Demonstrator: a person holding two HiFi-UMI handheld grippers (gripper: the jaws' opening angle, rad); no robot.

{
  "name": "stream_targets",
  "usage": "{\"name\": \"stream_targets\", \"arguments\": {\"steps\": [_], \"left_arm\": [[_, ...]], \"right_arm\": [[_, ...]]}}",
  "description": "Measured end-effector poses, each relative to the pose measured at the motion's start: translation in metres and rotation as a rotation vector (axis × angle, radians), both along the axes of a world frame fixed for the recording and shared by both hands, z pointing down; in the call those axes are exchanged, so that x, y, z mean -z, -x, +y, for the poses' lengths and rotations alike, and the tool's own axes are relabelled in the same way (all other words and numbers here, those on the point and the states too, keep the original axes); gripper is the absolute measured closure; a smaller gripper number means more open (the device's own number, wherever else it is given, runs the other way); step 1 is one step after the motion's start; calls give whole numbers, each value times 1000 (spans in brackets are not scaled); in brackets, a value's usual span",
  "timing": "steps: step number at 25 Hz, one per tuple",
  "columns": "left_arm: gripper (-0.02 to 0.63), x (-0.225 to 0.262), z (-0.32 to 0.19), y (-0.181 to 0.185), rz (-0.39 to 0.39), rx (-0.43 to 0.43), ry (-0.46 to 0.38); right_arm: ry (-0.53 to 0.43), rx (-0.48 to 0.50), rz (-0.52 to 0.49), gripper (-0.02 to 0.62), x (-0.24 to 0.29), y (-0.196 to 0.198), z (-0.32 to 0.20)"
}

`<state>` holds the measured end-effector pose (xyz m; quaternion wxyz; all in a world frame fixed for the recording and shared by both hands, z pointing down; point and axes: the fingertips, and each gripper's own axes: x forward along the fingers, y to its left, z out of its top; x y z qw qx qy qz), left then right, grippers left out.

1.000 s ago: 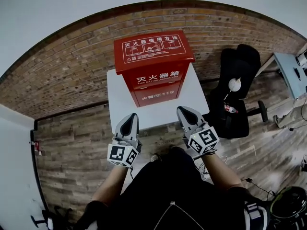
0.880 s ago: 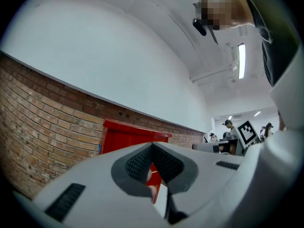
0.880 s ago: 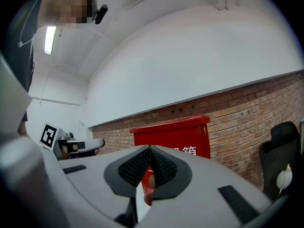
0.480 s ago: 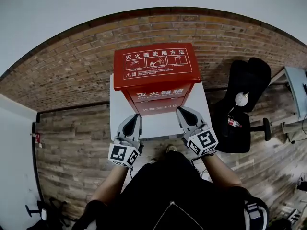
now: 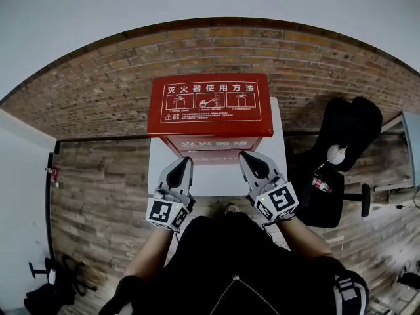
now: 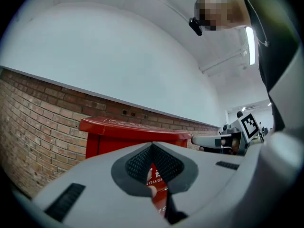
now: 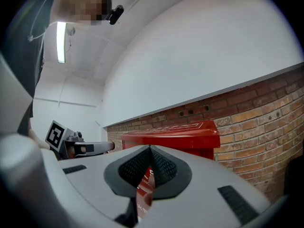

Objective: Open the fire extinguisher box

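Observation:
The red fire extinguisher box (image 5: pixel 210 107) stands on a white table (image 5: pixel 216 176) against the brick wall, its lid down and printed with white instructions. My left gripper (image 5: pixel 183 165) is shut and empty, held just in front of the box's lower left. My right gripper (image 5: pixel 248 159) is shut and empty too, in front of the box's lower right. In the left gripper view the box (image 6: pixel 133 134) rises behind the closed jaws, with the right gripper (image 6: pixel 209 140) to the side. In the right gripper view the box (image 7: pixel 175 134) fills the middle, with the left gripper (image 7: pixel 90 147) beside it.
A black office chair (image 5: pixel 341 156) with a bottle on it stands right of the table. The brick wall (image 5: pixel 85 84) runs behind the box and wood flooring (image 5: pixel 98 195) lies below. A white wall edge (image 5: pixel 20 195) is at the left.
The view has come nearer the box, which now sits larger and more overhead, its front face mostly hidden under the lid. Both grippers stay shut at about the same place.

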<state>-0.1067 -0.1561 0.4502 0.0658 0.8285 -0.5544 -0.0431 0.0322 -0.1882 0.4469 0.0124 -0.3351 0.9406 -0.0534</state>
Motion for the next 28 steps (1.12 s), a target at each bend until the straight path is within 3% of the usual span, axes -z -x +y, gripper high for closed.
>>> {"name": "stream_targets", "arguments": {"steps": [8,15,22,28], "left_arm": [[558,3,-19,-8,-19,-22,3],[558,2,-27,1,-18,-100,0],[558,24,-27,-2,-48,-173,-58],[557,55,-27,11,-94,-174,-117]], "right_arm": [[0,30,33,577,-3,0,-20],[-84,4,45,577,13,15,-19],[-144,-21,48,577,36,18,-18],[-196,-47,66,577,66,11,-22]]}}
